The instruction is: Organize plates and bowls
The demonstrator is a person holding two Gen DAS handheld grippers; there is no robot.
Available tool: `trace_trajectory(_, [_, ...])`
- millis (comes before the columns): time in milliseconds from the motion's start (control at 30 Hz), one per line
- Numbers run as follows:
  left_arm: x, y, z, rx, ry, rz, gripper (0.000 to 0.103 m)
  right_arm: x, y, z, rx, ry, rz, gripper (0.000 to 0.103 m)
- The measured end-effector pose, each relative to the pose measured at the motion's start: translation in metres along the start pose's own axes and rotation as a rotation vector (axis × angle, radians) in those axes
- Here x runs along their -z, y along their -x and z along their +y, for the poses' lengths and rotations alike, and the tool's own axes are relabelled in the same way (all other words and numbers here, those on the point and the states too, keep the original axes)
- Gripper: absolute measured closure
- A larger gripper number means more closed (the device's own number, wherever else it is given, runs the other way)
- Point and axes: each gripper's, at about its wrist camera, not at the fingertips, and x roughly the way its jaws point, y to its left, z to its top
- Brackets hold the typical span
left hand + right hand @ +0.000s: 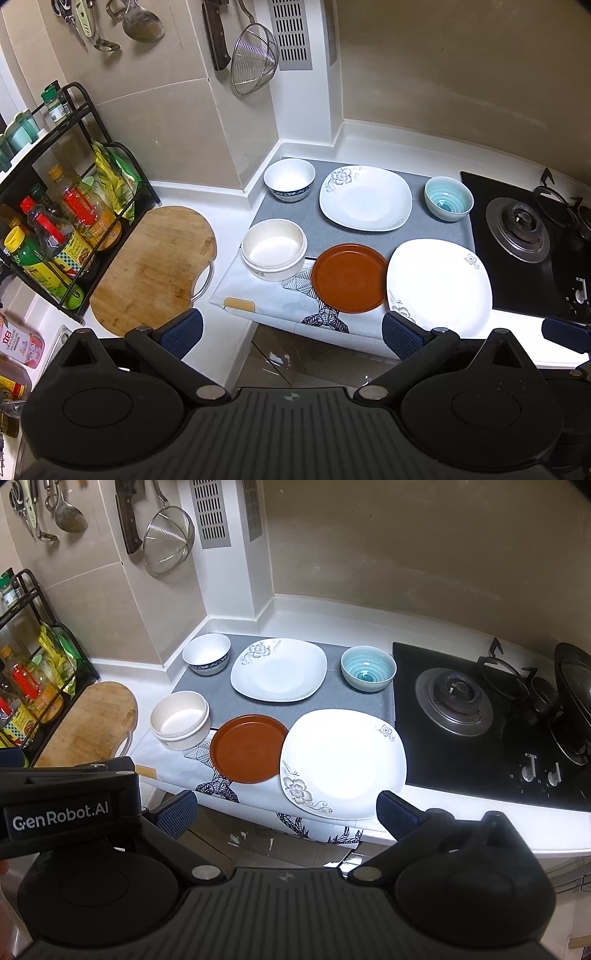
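Observation:
On the counter mat lie a white flowered square plate (365, 197) (279, 669) at the back and another (439, 286) (343, 762) at the front. A brown round plate (349, 277) (247, 748) lies left of the front one. A white bowl with a blue band (290, 179) (207, 653), a cream bowl (274, 248) (180, 720) and a teal bowl (448, 198) (368, 668) stand around them. My left gripper (291, 334) is open and empty in front of the counter edge. My right gripper (286, 812) is open and empty, near the front plate's edge.
A black gas stove (480, 716) with a wok (576, 701) is to the right. A round wooden cutting board (155, 266) and a black rack of bottles (55, 221) are to the left. Utensils and a strainer (255, 59) hang on the wall.

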Motion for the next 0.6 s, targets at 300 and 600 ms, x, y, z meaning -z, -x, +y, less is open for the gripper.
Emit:
trace_trajectory(300, [-0.009, -0.017, 0.002, 0.002, 0.011, 0.024, 0.000, -0.009, -0.016, 0.002, -0.003, 0.013, 0.024, 0.000])
trace_trajectory(600, [-0.024, -0.049, 0.002, 0.008, 0.012, 0.078, 0.000, -0.022, -0.044, 0.002, -0.009, 0.023, 0.048, 0.000])
